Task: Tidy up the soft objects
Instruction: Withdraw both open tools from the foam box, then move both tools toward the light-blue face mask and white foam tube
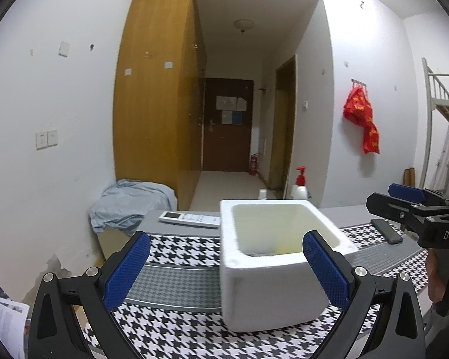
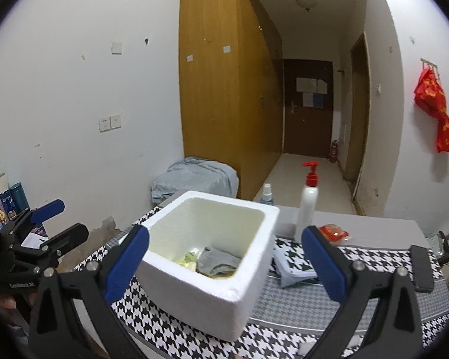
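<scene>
A white foam box [image 1: 272, 281] [image 2: 200, 296] stands on the houndstooth table mat [image 1: 176, 248] [image 2: 284, 338]. The right wrist view shows a grey cloth [image 2: 218, 261] and yellow-green soft pieces [image 2: 188, 260] lying inside it. A light blue houndstooth cloth [image 2: 296, 266] lies on the mat just right of the box. My left gripper [image 1: 226, 236] stands open in front of the box, its pads bare. My right gripper [image 2: 226, 231] is wide open above the box's near side, holding nothing. Each gripper shows at the edge of the other's view, the right gripper [image 1: 404, 202] and the left gripper [image 2: 57, 218].
A white remote [image 1: 190, 220] lies behind the box. A pump bottle [image 2: 308, 206], a small spray bottle [image 2: 266, 194], a red packet [image 2: 333, 232] and a black phone [image 2: 422, 269] sit at the back right. A blue-grey cloth [image 2: 194, 176] covers something on the floor.
</scene>
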Demonstrator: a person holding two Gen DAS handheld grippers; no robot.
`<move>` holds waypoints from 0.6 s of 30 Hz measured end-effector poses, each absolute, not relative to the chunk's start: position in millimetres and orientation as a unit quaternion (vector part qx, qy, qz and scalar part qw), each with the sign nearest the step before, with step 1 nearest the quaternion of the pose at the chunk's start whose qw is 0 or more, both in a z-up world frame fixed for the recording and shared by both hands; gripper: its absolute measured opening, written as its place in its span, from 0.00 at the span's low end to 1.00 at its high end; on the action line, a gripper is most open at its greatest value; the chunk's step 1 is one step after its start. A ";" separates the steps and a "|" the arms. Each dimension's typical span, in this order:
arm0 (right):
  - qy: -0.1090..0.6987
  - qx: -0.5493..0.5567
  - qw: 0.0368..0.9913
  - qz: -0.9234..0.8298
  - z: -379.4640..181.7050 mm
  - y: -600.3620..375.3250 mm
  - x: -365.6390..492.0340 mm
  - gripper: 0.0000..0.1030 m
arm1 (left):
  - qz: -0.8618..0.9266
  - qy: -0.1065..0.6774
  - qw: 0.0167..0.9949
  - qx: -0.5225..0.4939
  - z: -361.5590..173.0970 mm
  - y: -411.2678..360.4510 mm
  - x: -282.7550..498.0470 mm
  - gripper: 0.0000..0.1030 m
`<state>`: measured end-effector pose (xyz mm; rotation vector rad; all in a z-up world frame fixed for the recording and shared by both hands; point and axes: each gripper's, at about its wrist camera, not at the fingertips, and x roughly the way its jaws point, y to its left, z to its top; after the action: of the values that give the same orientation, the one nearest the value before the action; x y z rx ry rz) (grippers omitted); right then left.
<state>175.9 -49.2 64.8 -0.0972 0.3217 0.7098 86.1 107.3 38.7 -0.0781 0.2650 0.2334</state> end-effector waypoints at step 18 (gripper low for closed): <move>0.155 -0.032 0.949 0.272 56.2 -125.8 150.2 1.00 | 0.034 0.138 0.989 -0.034 43.7 49.3 101.1 0.99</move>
<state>150.2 -125.8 56.2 -0.0654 0.3158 0.5532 101.1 49.3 43.7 -0.0684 0.2762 0.0688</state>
